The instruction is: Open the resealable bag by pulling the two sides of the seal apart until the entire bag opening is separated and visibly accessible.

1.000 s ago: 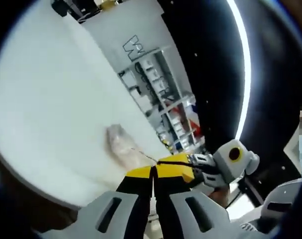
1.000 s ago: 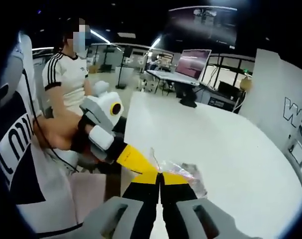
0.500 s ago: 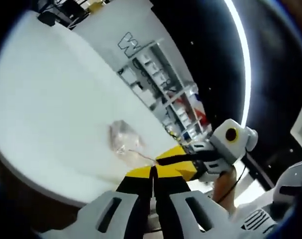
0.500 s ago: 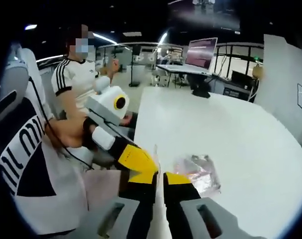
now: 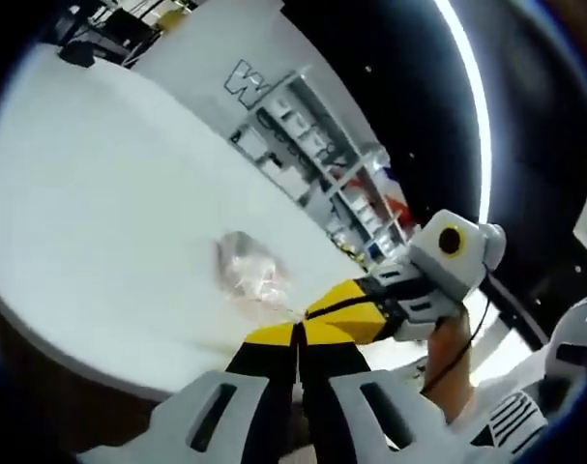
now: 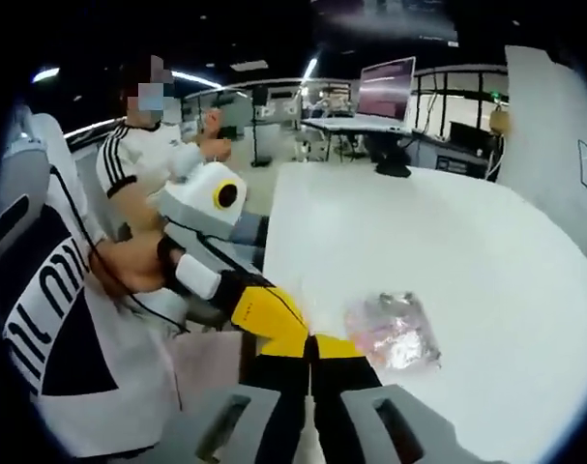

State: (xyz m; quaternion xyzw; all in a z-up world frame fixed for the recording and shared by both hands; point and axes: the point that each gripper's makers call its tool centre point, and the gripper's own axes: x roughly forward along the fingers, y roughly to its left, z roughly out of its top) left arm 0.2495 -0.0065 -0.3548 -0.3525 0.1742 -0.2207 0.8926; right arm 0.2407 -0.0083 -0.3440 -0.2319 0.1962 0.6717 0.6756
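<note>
A small clear resealable bag with pale contents lies on the white table. Its near edge is drawn out in a thin strand toward my left gripper, whose yellow-tipped jaws are shut on that edge. The right gripper comes in from the right and meets the same spot tip to tip. In the right gripper view the bag rests just right of my right gripper, shut at the bag's near corner. The left gripper presses in from the left, a hand behind it.
The round table's near edge runs right beside both grippers. A seated person in a white striped shirt is at the left. Shelving stands beyond the table, and a monitor sits at its far end.
The right gripper's jaws stood slightly apart half a second ago and are now together. The raised film between the two grippers has dropped, and the bag lies flatter. Both views have shifted.
</note>
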